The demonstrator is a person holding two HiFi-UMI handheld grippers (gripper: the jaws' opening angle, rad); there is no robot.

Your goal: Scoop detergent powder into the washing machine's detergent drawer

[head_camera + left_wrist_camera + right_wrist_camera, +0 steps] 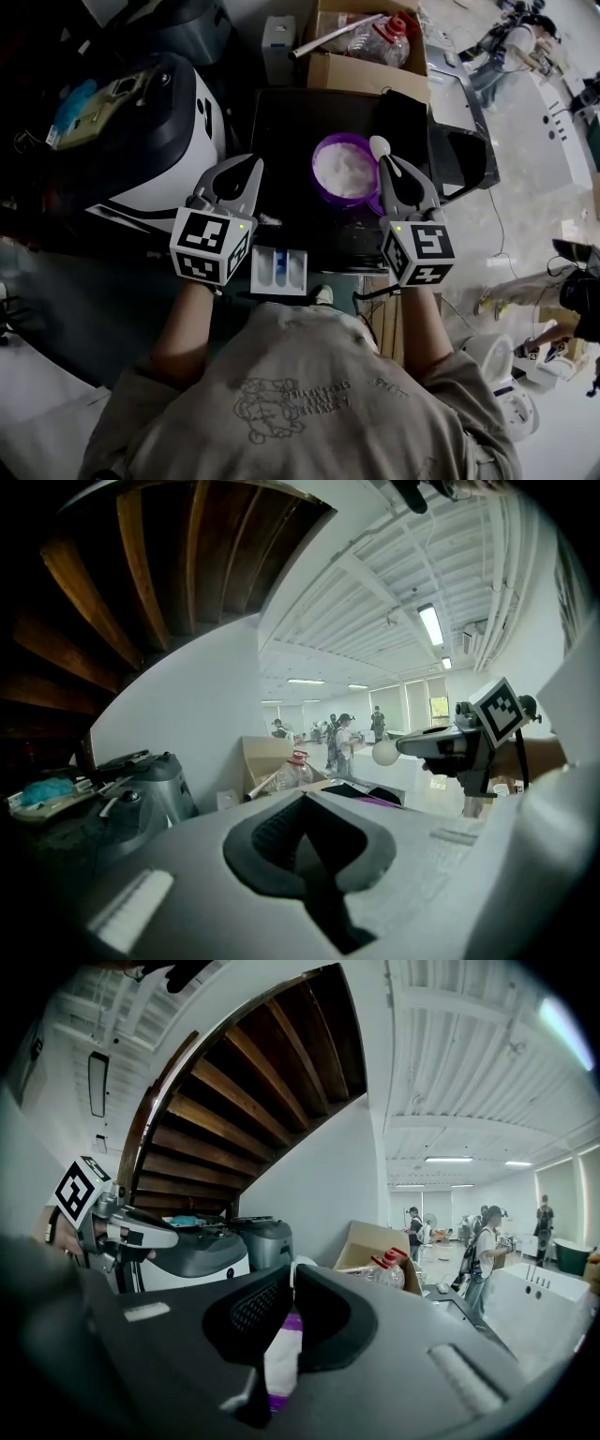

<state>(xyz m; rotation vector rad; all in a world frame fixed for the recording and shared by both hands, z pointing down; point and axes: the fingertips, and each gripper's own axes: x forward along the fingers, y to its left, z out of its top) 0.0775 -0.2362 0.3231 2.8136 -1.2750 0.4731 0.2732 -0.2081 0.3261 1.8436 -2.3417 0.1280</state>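
A purple bowl [343, 170] of white detergent powder stands on the black top of the washing machine [286, 122]. My right gripper [386, 162] is shut on the handle of a white spoon [380, 146], whose bowl hovers over the purple bowl's right rim. In the right gripper view the white handle [280, 1365] runs between the jaws of that gripper [289, 1275]. The white detergent drawer [279, 271] is pulled out at the machine's front, below both grippers. My left gripper [248, 164] hangs shut and empty left of the bowl. The left gripper view shows its closed jaws [306, 806] and the spoon [385, 753] to the right.
A cardboard box [364, 67] with a plastic bottle [380, 39] sits behind the machine. A white-and-black appliance [155, 141] stands at the left, a dark bag [457, 152] at the right. A person [511, 42] works far off at the upper right.
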